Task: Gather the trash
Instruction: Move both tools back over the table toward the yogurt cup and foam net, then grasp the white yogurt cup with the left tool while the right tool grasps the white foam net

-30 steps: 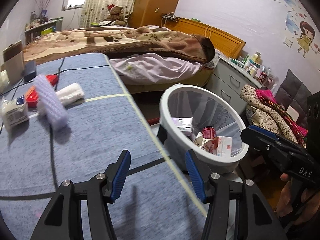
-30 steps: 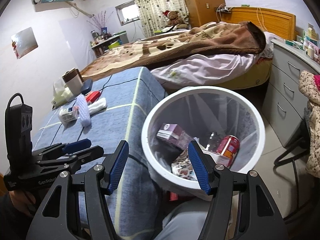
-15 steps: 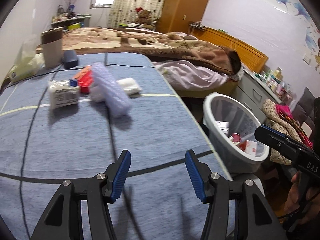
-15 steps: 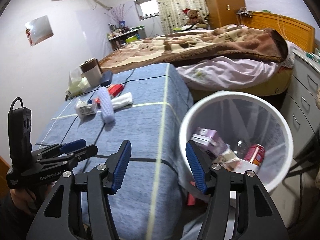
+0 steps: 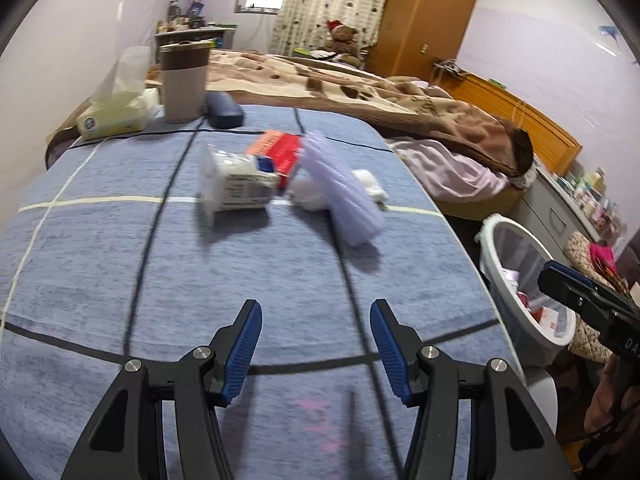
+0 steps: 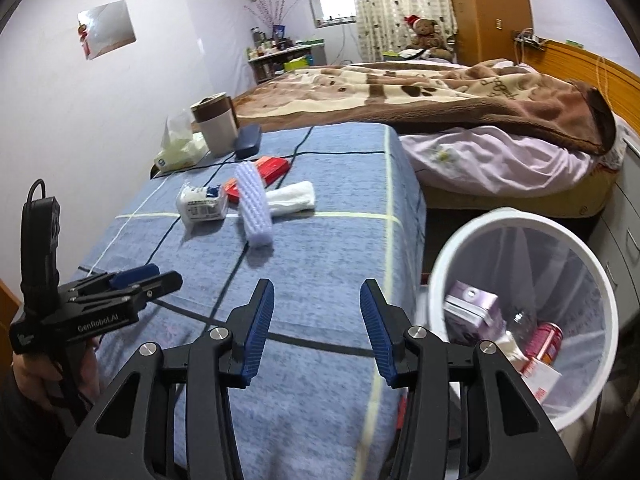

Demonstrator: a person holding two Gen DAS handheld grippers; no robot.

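Note:
Trash lies in a cluster on the blue cloth table (image 5: 160,280): a white labelled packet (image 5: 236,186), a red box (image 5: 280,152), a lilac ribbed tube (image 5: 344,192) and a white wad (image 5: 370,184). The cluster also shows in the right wrist view, with the packet (image 6: 202,206), the tube (image 6: 254,210) and the wad (image 6: 290,198). A white bin (image 6: 520,320) with trash inside stands right of the table; it also shows in the left wrist view (image 5: 520,292). My left gripper (image 5: 316,344) is open and empty, short of the cluster. My right gripper (image 6: 316,324) is open and empty over the table's near edge.
A brown-and-beige cup (image 5: 184,80), a tissue pack (image 5: 116,112) and a dark case (image 5: 224,110) stand at the table's far edge. A bed (image 6: 460,112) lies beyond. A grey drawer unit (image 5: 568,212) stands right of the bin.
Both grippers have swung left from the bin toward the table. The cluster of trash is now ahead of the left gripper and nearer. Both stay open and empty.

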